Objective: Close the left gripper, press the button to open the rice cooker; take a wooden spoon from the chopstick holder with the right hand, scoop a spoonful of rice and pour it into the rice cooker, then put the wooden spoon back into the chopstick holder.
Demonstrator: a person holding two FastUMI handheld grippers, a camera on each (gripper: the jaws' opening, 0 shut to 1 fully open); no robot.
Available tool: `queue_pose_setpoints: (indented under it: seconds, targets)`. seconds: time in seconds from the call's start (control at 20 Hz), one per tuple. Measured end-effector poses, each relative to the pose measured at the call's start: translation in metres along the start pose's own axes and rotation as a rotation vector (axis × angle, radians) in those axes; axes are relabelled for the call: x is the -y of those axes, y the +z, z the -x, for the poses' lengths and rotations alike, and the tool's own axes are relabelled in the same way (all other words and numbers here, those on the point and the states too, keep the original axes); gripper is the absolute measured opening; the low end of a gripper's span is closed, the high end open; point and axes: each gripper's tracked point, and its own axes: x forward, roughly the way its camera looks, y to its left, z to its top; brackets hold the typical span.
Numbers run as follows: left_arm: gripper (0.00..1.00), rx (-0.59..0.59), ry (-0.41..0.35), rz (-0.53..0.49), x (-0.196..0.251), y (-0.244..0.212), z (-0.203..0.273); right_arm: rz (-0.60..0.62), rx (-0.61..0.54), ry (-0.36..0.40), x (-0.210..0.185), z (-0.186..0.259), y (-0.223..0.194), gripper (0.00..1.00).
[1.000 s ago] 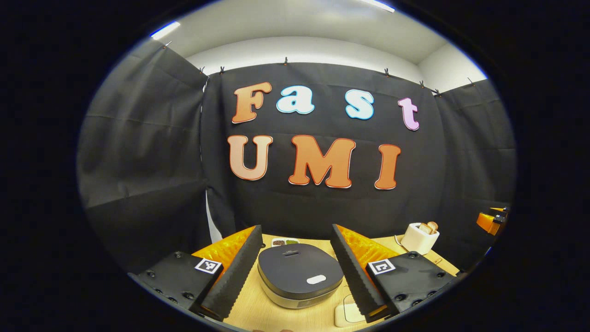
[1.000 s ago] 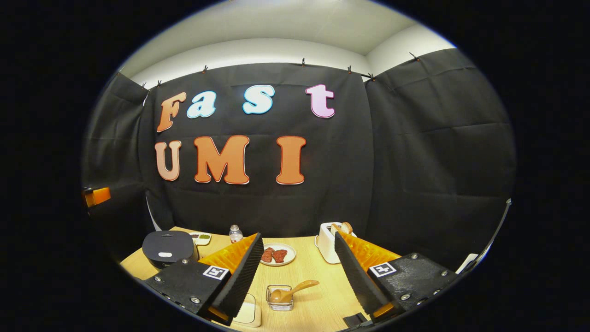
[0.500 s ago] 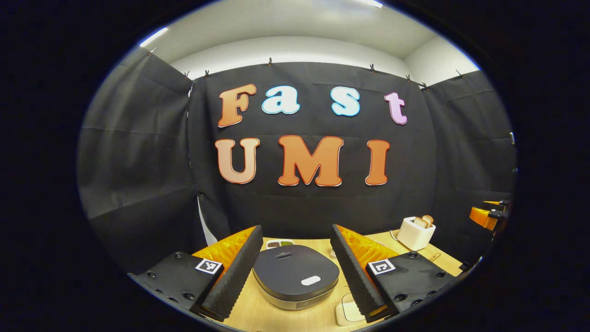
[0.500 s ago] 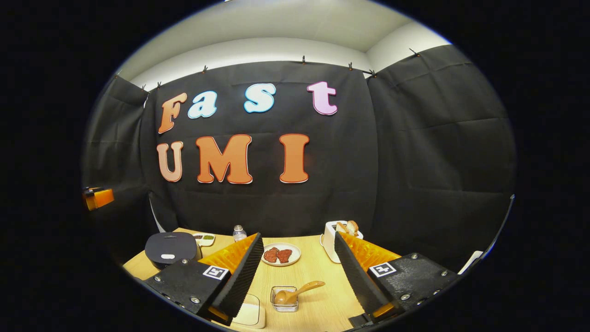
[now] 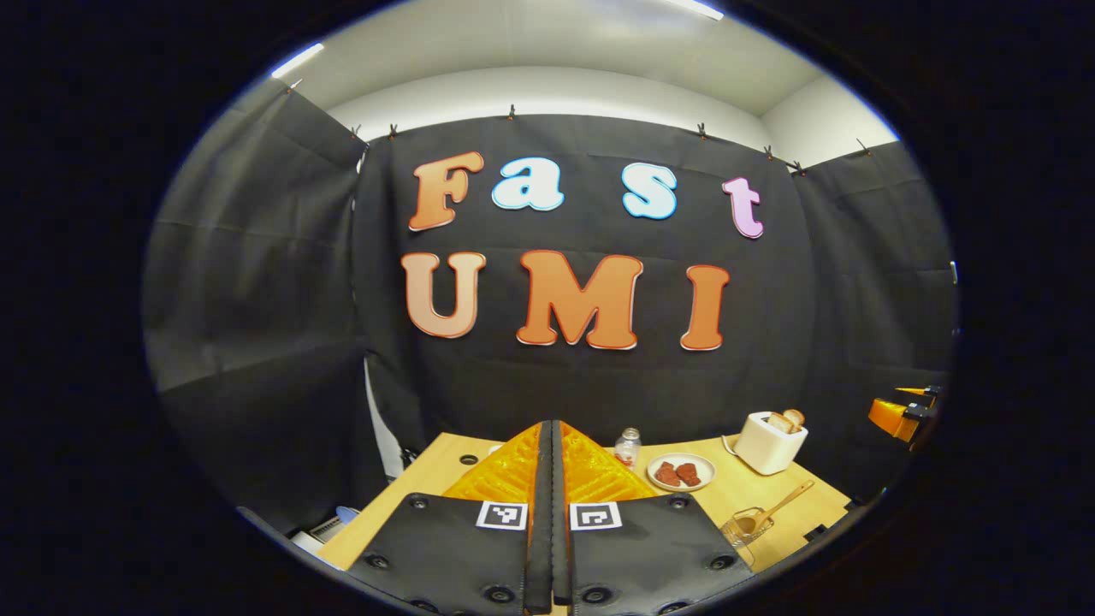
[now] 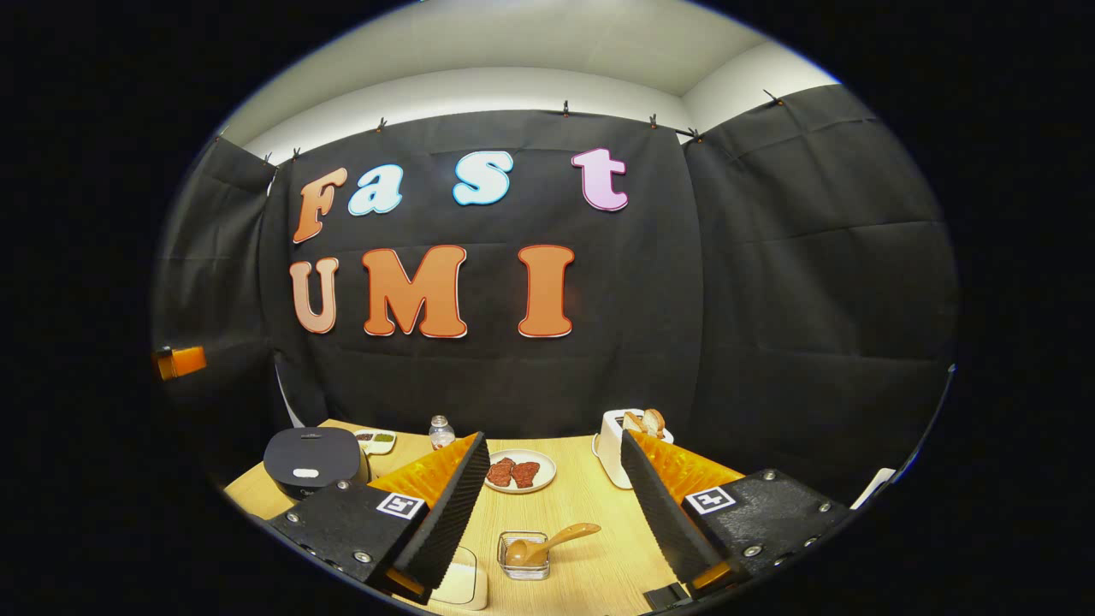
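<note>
Above the table (image 6: 590,500), left tool (image 5: 552,428) pressed together, right tool (image 6: 552,445) apart; rice cooker (image 6: 312,460) seemingly closed.

The left gripper (image 5: 552,436), whose fingers stood wide apart on either side of the rice cooker (image 6: 311,459) a second ago, now has them pressed together, so they hide the cooker in the left gripper view.

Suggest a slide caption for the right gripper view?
Open right gripper faces a wooden spoon in its glass holder.
</note>
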Motion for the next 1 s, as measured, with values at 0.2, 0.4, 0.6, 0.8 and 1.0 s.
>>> queue_pose_setpoints:
  seconds: [0.2,0.4,0.6,0.8,1.0]
  targets:
    - [0.05,-0.071,-0.044,0.013,0.011,-0.025,-0.025,0.004,-0.016,-0.015,0.008,-0.005,-0.006,0.95]
    - [0.05,-0.144,-0.085,0.017,0.028,-0.053,-0.057,0.008,-0.035,-0.035,0.018,-0.006,-0.016,1.0]
    - [0.05,-0.222,-0.091,0.0,0.029,-0.087,-0.089,0.003,-0.072,-0.045,0.029,-0.008,-0.034,1.0]
    - [0.05,-0.328,-0.102,0.009,0.033,-0.136,-0.113,0.0,-0.1,-0.067,0.04,-0.012,-0.045,0.95]
    - [0.05,-0.439,-0.091,0.025,0.034,-0.188,-0.122,0.007,-0.137,-0.088,0.051,-0.013,-0.061,0.95]
